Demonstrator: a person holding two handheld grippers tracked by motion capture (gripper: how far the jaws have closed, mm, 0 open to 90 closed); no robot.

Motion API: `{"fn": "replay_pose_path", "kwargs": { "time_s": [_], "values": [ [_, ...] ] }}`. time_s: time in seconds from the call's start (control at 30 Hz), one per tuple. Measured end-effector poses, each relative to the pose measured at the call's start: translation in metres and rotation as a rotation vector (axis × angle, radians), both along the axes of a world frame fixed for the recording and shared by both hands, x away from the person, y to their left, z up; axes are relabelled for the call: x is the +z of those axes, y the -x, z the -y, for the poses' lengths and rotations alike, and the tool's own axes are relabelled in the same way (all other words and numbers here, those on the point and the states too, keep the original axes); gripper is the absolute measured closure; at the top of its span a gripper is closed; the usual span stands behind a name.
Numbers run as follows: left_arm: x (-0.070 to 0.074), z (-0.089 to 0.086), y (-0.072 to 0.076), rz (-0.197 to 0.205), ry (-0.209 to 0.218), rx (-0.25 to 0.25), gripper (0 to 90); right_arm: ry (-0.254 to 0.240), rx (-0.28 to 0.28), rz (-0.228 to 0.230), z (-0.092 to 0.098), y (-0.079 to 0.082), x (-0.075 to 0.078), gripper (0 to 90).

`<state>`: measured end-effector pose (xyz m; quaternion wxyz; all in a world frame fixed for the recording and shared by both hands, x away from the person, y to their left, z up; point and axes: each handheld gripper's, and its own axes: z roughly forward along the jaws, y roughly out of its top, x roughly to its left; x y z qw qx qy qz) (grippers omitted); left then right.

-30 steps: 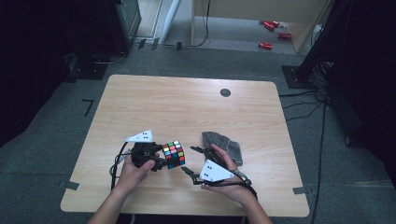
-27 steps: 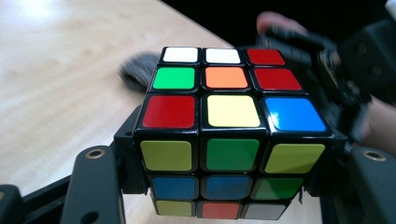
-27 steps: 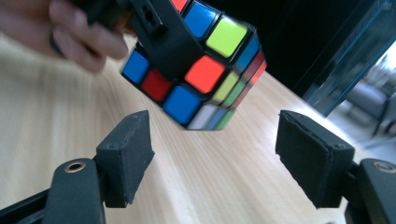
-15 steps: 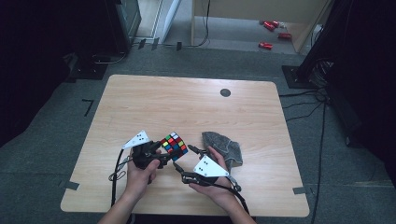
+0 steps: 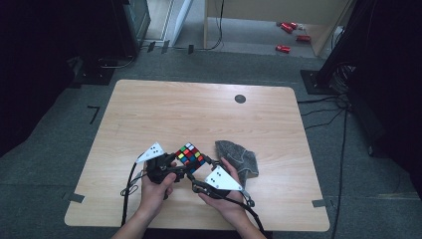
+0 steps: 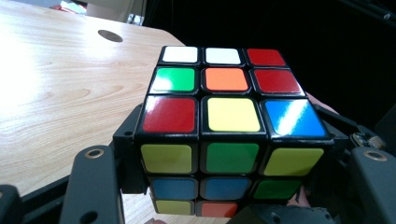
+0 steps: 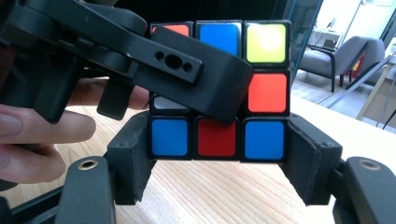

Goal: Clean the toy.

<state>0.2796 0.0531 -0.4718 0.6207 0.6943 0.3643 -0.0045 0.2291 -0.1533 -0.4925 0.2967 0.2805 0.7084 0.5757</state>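
Rubik's cube (image 5: 189,155) held clear of the wooden table (image 5: 199,109), over its near edge, between both hands. Cube tilted, one corner toward the far side.

Left gripper (image 5: 171,167) clamped on the cube: in the left gripper view, its black jaws press the cube's (image 6: 224,135) lower layers from both sides. Top face there reads white, white, red; green, orange, red; red, yellow, blue.

Right gripper (image 5: 201,174) comes in from the opposite side. In the right gripper view its jaws bracket the bottom row of the cube (image 7: 219,93) (blue, red, blue), pads against the outer cubies; the jaws have just been closing on that layer. The left gripper's (image 7: 140,56) jaw crosses the cube face in that view, fingers (image 7: 42,126) of the left hand beside it.

Grey cloth (image 5: 239,157) crumpled on the table just right of the cube, touching the right hand (image 5: 224,199). Dark round grommet (image 5: 240,98) in the tabletop, well apart, far side.
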Motion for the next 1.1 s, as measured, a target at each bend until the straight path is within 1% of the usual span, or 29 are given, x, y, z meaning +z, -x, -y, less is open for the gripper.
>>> {"fn": "replay_pose_path", "kwargs": {
  "time_s": [0.03, 0.1, 0.17, 0.2, 0.23, 0.27, 0.3, 0.37, 0.4, 0.43, 0.5, 0.57, 0.67, 0.7, 0.73, 0.77, 0.8, 0.83, 0.87, 0.9, 0.93, 1.03, 1.07, 1.1],
  "values": [
    [0.0, 0.0, 0.0, -0.001, 0.001, 0.0, 33.5, 0.01, -0.001, 0.006, 0.0, 0.0, -0.001, 33.5],
    [0.0, 0.0, 0.0, -0.001, 0.005, -0.005, 33.1, 0.015, -0.007, 0.004, 0.0, 0.001, -0.001, 33.9],
    [0.0, -0.001, -0.001, -0.009, 0.02, -0.016, 32.3, 0.024, -0.003, 0.005, 0.0, 0.001, -0.001, 34.3],
    [0.0, -0.002, -0.002, -0.004, 0.026, -0.018, 32.0, 0.028, 0.004, 0.006, 0.001, 0.001, 0.0, 34.4],
    [0.002, -0.005, -0.003, 0.016, 0.045, -0.012, 30.6, 0.03, 0.019, -0.014, 0.004, 0.0, 0.001, 34.6],
    [0.002, -0.005, -0.003, 0.016, 0.045, -0.012, 29.6, 0.034, 0.028, -0.023, 0.005, -0.001, 0.002, 34.6],
    [0.004, -0.006, -0.004, 0.03, 0.054, -0.009, 29.6, 0.034, 0.028, -0.023, 0.005, -0.001, 0.002, 34.6],
    [0.007, -0.011, -0.004, 0.073, 0.058, 0.01, 27.6, 0.048, 0.023, -0.059, 0.011, -0.004, 0.005, 34.7],
    [0.009, -0.013, -0.004, 0.093, 0.055, 0.017, 27.6, 0.048, 0.023, -0.059, 0.011, -0.004, 0.005, 34.7],
    [0.01, -0.016, -0.005, 0.113, 0.056, 0.024, 27.3, 0.048, 0.02, -0.073, 0.013, -0.005, 0.006, 34.7],
    [0.013, -0.021, -0.006, 0.148, 0.055, 0.038, 26.6, 0.035, 0.01, -0.089, 0.019, -0.008, 0.008, 34.7],
    [0.014, -0.026, -0.007, 0.188, 0.045, 0.05, 26.2, 0.021, -0.003, -0.101, 0.026, -0.01, 0.011, 34.8],
    [0.014, -0.03, -0.008, 0.257, 0.005, 0.061, 25.4, -0.004, -0.028, -0.121, 0.036, -0.014, 0.016, 34.7],
    [0.014, -0.031, -0.009, 0.28, -0.01, 0.067, 26.1, -0.024, -0.041, -0.141, 0.043, -0.016, 0.019, 34.7],
    [0.013, -0.031, -0.009, 0.304, -0.033, 0.063, 26.1, -0.024, -0.041, -0.141, 0.043, -0.016, 0.019, 34.7],
    [0.012, -0.03, -0.009, 0.323, -0.047, 0.06, 26.0, -0.034, -0.043, -0.15, 0.046, -0.018, 0.021, 34.7],
    [0.01, -0.029, -0.009, 0.338, -0.075, 0.056, 26.0, -0.045, -0.042, -0.163, 0.05, -0.019, 0.022, 34.7],
    [0.009, -0.027, -0.009, 0.354, -0.103, 0.05, 26.0, -0.062, -0.043, -0.183, 0.054, -0.019, 0.026, 34.7],
    [0.007, -0.024, -0.008, 0.378, -0.136, 0.039, 26.0, -0.062, -0.043, -0.183, 0.054, -0.019, 0.026, 34.7],
    [0.005, -0.021, -0.006, 0.401, -0.162, 0.027, 26.0, -0.079, -0.037, -0.212, 0.057, -0.019, 0.031, 34.7],
    [0.004, -0.018, -0.004, 0.416, -0.18, 0.01, 26.0, -0.079, -0.037, -0.212, 0.057, -0.019, 0.031, 34.7],
    [0.0, -0.008, 0.001, 0.461, -0.227, -0.025, 24.9, -0.101, -0.023, -0.25, 0.057, -0.018, 0.035, 34.7],
    [-0.001, -0.005, 0.003, 0.468, -0.24, -0.037, 24.9, -0.101, -0.023, -0.25, 0.057, -0.018, 0.035, 34.7],
    [-0.002, -0.002, 0.004, 0.473, -0.256, -0.044, 21.6, -0.104, -0.014, -0.266, 0.055, -0.018, 0.036, 34.7]
  ]
}}
